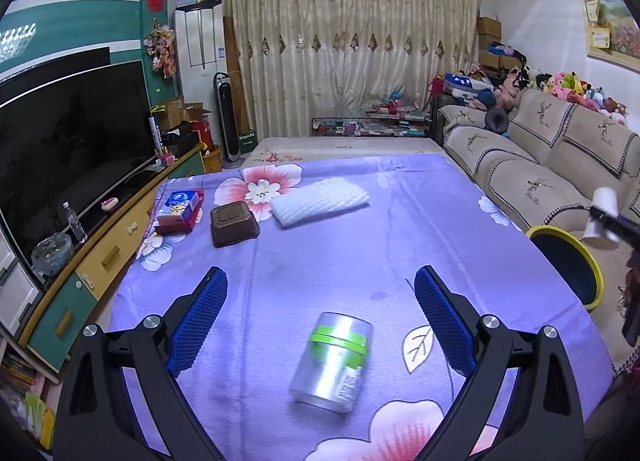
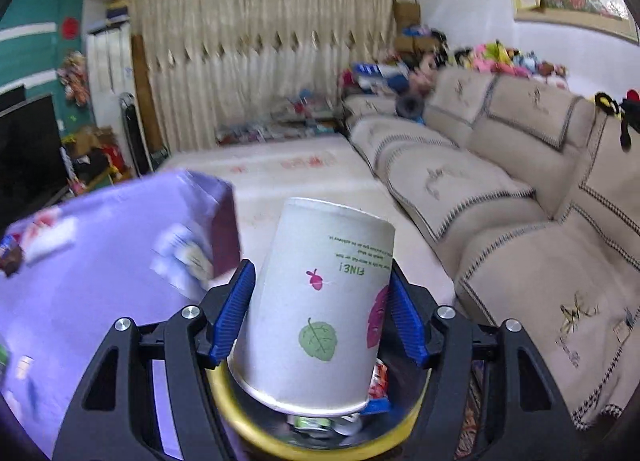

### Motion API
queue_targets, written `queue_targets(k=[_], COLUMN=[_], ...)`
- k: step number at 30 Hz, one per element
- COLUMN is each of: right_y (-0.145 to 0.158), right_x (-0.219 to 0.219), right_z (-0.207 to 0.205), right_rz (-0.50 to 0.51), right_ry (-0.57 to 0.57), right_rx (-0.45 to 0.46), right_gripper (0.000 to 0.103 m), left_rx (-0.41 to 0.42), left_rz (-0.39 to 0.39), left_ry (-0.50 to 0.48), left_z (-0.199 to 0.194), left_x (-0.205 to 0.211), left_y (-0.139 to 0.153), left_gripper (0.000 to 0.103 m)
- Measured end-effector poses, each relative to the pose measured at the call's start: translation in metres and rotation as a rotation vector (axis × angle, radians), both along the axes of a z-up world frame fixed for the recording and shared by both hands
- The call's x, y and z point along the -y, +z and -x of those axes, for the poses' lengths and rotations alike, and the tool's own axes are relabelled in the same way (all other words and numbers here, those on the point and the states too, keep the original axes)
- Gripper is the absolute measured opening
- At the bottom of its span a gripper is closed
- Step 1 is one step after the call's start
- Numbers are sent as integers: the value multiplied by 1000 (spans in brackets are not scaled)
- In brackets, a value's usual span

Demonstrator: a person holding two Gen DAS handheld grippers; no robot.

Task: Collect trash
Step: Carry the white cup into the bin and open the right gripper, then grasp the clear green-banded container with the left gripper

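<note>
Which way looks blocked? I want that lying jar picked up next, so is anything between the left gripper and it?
Nothing visible. The plastic jar lies on its side on the purple cloth, between the open left gripper fingers.

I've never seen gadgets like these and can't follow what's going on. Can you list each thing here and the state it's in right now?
Left gripper: open, empty, above the jar.
Right gripper: shut on the paper cup.
Paper cup: upside down, tilted, held over the bin.
Bin: open-topped, already holding trash.
Clear jar: lying on its side on the purple cloth.
Brown tray: resting on the cloth.
White foam net: lying flat.
</note>
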State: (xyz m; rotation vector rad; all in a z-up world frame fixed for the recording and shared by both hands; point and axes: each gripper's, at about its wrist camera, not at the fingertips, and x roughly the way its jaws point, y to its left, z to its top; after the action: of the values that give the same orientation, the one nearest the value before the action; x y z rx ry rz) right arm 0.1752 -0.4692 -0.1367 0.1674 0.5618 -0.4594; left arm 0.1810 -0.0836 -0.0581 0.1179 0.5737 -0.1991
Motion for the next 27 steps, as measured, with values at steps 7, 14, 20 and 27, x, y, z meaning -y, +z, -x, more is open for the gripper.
queue_targets(k=[7, 14, 20, 27], right_y=[-36, -27, -16, -13], right_x=[15, 12, 7, -2], right_z=[-21, -26, -18, -14], right_rz=[-39, -14, -15, -25], right_ry=[-21, -12, -4, 15], right_rx=[-46, -40, -27, -29], right_gripper=[69, 71, 72, 73], left_rx=[-19, -73, -152, -252], left_rz=[-33, -34, -39, -72], left_ry=[-16, -25, -47, -73], left_z=[1, -6, -17, -30], left_x=[11, 8, 2, 3], left_y=[-5, -20, -47, -74], left_gripper=[93, 93, 93, 80])
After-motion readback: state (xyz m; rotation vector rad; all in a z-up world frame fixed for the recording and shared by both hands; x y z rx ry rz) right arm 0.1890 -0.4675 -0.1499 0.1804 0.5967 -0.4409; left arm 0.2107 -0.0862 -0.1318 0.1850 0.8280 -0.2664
